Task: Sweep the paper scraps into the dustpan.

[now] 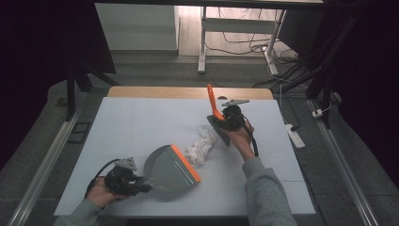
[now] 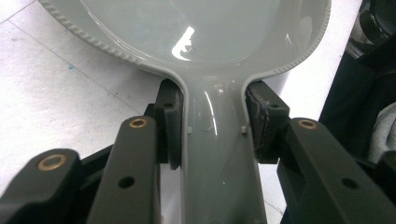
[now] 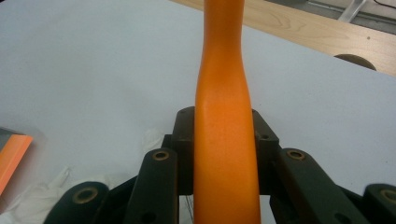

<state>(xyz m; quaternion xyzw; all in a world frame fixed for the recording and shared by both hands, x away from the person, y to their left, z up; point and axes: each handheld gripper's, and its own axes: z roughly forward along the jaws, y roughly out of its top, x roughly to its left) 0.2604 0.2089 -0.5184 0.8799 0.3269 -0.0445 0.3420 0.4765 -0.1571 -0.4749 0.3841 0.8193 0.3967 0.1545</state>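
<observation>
**Sweeping paper toward the pan: the wad lies between the two tools**

Holding the grey dustpan (image 1: 170, 170) by its handle, the left gripper (image 1: 141, 187) sits at the near left of the white table (image 1: 127, 127); in the left gripper view its pads (image 2: 170, 122) press on either side of the handle's neck, so the pan is firmly pinched. The pan lies flat, its long axis running from the handle at the near left out to the orange lip (image 1: 185, 163), which faces right and away, toward the paper

The crumpled white paper (image 1: 200, 147) rests on the table just beyond that lip, close to it though I cannot tell if they touch. It stretches as a loose strip, from the lip up toward the brush

On the far right side of it, the right gripper (image 1: 222, 118) clamps the brush's orange handle (image 1: 212, 101), its pads (image 3: 184, 140) tight on both flanks in the right gripper view. The handle stands nearly upright and the dark brush head (image 1: 221, 131) meets the table at the wad's far end

So the paper lies between brush and pan, roughly in line with the pan's mouth; the likely stroke is the brush drawn toward the near left, pushing the wad over the lip. The right hand's tool is the nearer mover, while the left only has to keep the pan steady
</observation>
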